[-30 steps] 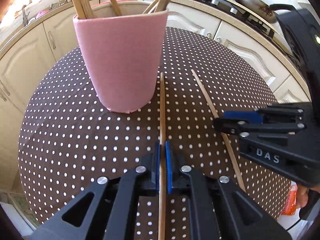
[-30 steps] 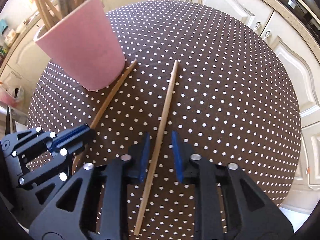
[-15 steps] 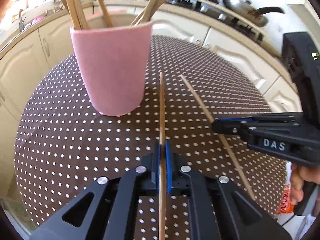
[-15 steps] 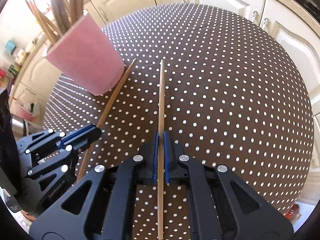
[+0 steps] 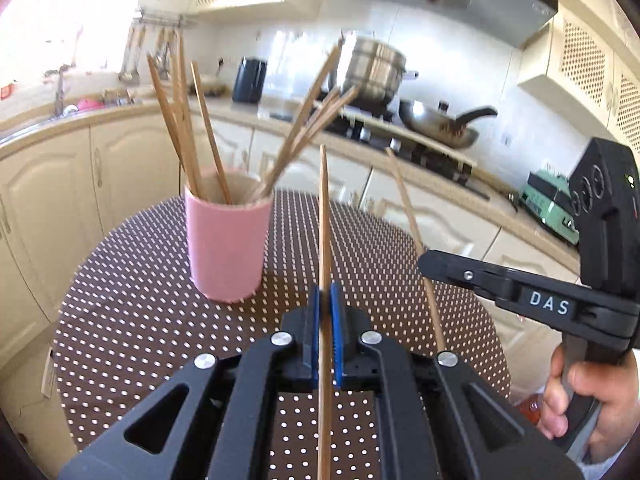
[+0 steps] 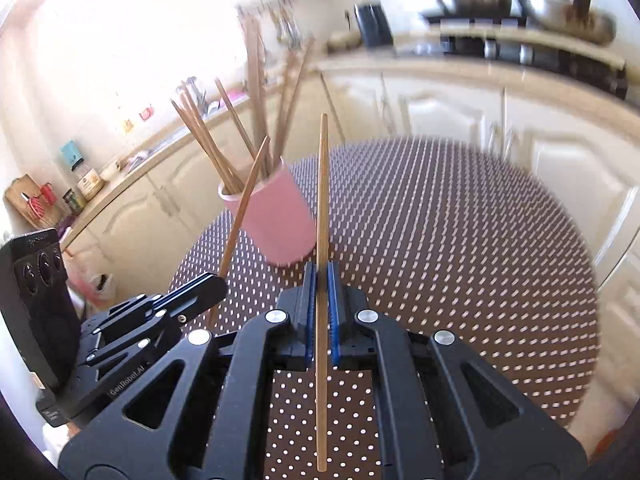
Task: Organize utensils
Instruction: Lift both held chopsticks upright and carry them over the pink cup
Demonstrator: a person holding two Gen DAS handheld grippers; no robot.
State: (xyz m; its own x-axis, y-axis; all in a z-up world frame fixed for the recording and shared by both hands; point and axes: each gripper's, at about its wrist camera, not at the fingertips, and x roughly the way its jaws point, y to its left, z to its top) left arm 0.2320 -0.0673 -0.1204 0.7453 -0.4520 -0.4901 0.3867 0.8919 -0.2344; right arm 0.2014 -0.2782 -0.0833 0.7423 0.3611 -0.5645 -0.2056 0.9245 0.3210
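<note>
Left gripper [image 5: 325, 312] clamped tight on a slim wooden chopstick [image 5: 325, 216], blue ribbed pads pinching it at frame centre. Right gripper [image 6: 320, 292] likewise pinches a second chopstick [image 6: 321, 200]; its black body reads "DAS" at lower right of the left view. Beyond, centre-left, a smooth pink cup [image 5: 228, 244] bristling with chopsticks on the brown, white-dotted bench [image 5: 140, 300].
</note>
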